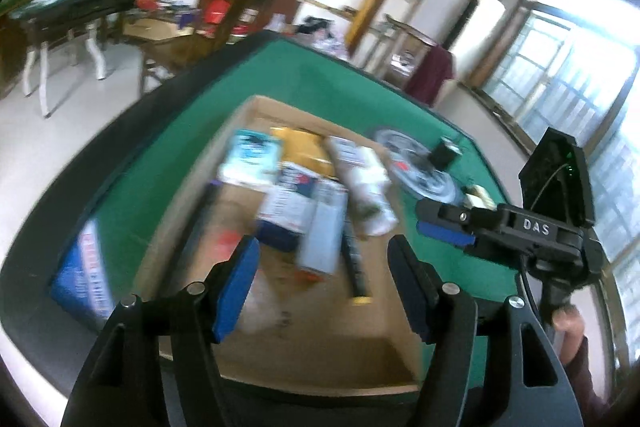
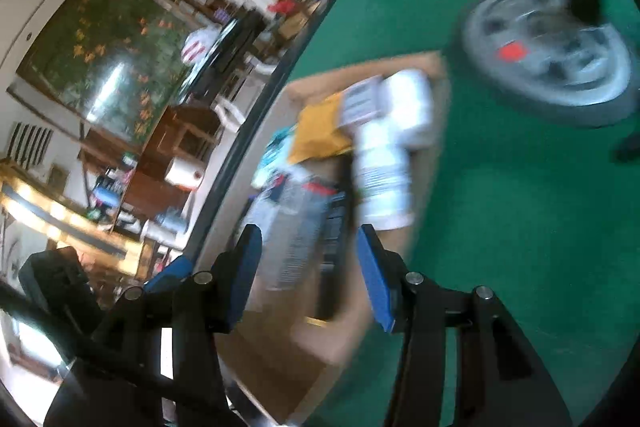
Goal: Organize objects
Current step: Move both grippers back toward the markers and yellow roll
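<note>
A shallow cardboard box lies on the green table. It holds several items: a white bottle, a yellow packet, a light-blue pack, boxes and a dark pen. My left gripper is open and empty above the box's near half. My right gripper is open and empty over the box; it also shows in the left wrist view. The white bottle lies just ahead of it. Both views are blurred.
A round grey spool with a black block on it lies right of the box; it also shows in the right wrist view. A blue-and-white box lies at the table's left edge. Furniture stands behind.
</note>
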